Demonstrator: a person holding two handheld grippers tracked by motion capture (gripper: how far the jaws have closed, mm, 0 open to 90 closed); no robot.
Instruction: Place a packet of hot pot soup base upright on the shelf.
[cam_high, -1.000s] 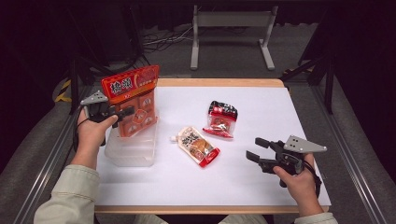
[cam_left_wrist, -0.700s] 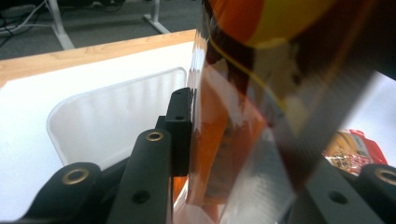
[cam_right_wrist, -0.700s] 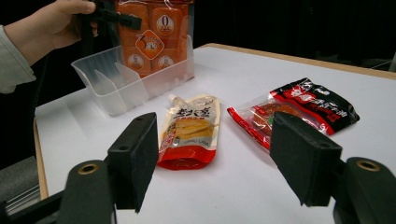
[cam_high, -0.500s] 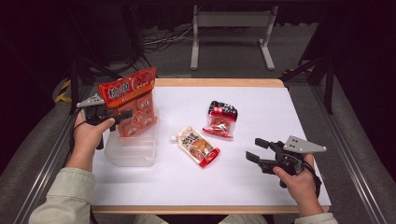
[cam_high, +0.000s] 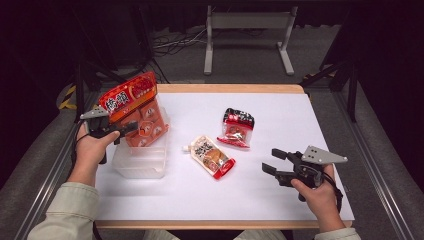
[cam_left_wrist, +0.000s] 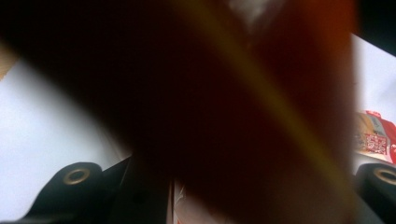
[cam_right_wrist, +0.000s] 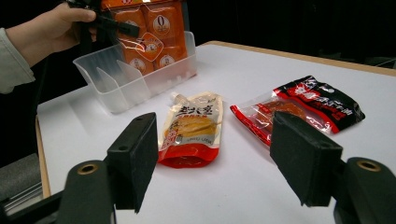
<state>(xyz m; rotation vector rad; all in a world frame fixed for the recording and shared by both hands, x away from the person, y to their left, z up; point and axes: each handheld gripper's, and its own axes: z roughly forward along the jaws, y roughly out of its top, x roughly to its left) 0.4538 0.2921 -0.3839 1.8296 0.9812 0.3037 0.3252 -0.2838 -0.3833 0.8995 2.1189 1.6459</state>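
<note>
One orange packet (cam_high: 136, 111), gripped in left claw (cam_high: 126, 131)

Left hand-held gripper (cam_high: 127, 131) clamped, right (cam_high: 272, 161) agape.

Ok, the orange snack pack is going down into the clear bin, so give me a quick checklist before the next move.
1. Left tool shut on the orange snack pack: ok.
2. Pack's lower end inside the clear bin: ok.
3. Pack fully seated in the bin: not ok, its top stands above the rim.
4. Right tool open and holding nothing: ok.
5. Spouted pouch and black-and-red packet lying flat on the white table, apart from each other: ok.
</note>
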